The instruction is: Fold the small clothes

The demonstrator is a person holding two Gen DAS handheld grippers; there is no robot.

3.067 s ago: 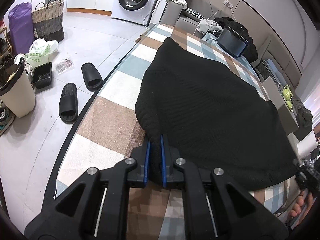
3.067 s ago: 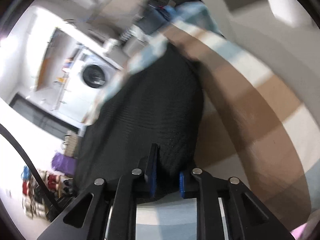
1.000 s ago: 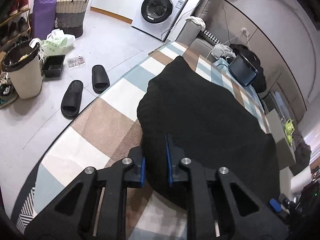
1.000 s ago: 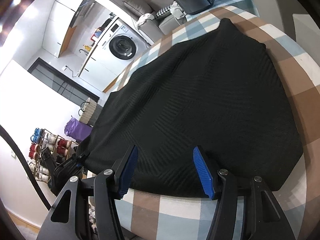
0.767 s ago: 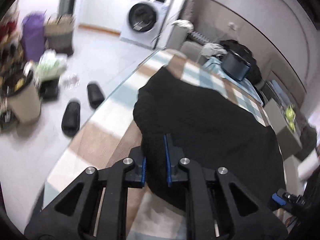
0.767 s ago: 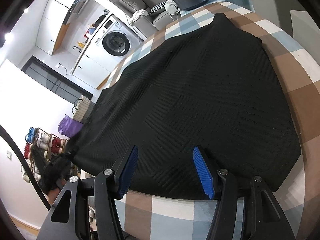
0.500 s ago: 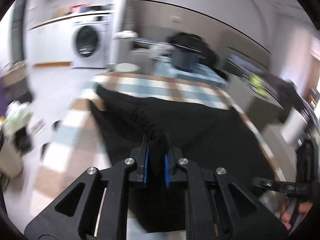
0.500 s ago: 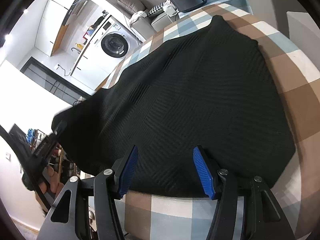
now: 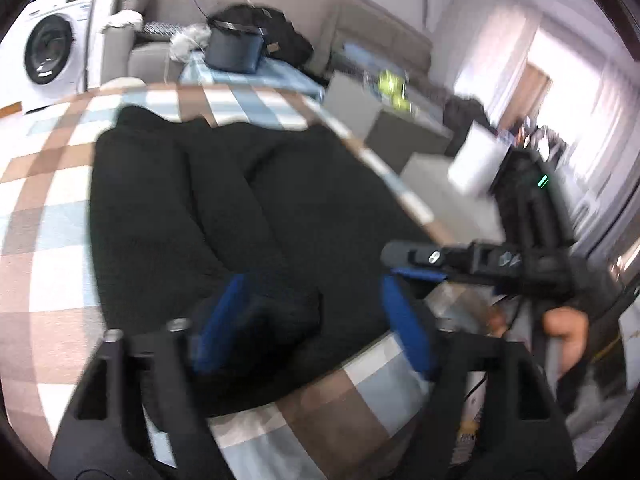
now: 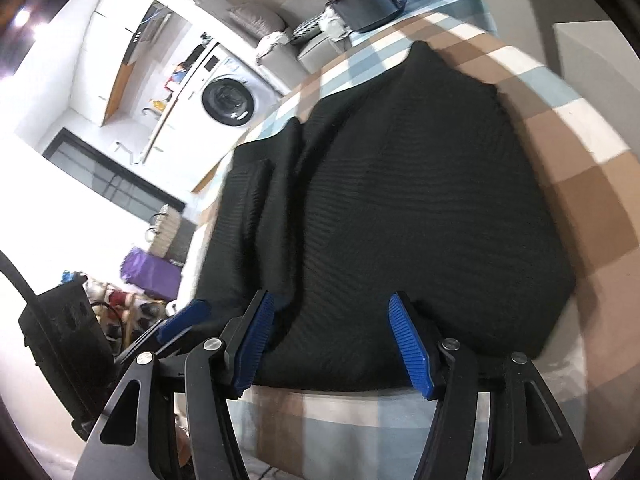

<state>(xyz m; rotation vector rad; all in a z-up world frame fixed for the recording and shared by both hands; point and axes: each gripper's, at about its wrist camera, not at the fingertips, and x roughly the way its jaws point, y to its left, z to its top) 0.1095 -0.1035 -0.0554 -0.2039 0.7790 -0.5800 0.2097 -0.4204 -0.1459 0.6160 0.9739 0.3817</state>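
Black knitted garment (image 10: 400, 208) lies spread on the checked tablecloth (image 10: 576, 184), and its left side is now folded inward, so that a long flap (image 9: 240, 216) runs down the middle toward the near hem; a second ago that edge still lay out flat at the table's left rim, pinched between the left gripper's pads. The left gripper (image 9: 308, 320) has since swung across over the cloth and its jaws are opening: the blue pads stand wide, with the bunched end of the flap lying loose between them, next to the left pad but not squeezed. The right gripper (image 10: 334, 344) sits as it did before, jaws well apart over the near hem, gripping nothing, the cloth flat beneath them. In the left wrist view the right gripper's body (image 9: 500, 260) and the hand (image 9: 564, 332) holding it show at the right.

The table is round-edged, covered in brown, white and pale blue squares. Beyond it stand a washing machine (image 10: 228, 100), a grey sofa (image 9: 152, 56) with a dark bag (image 9: 236, 50) nearby, and a woven basket (image 10: 166, 228) beside a purple bag (image 10: 150, 272) on the floor. The left view is blurred.
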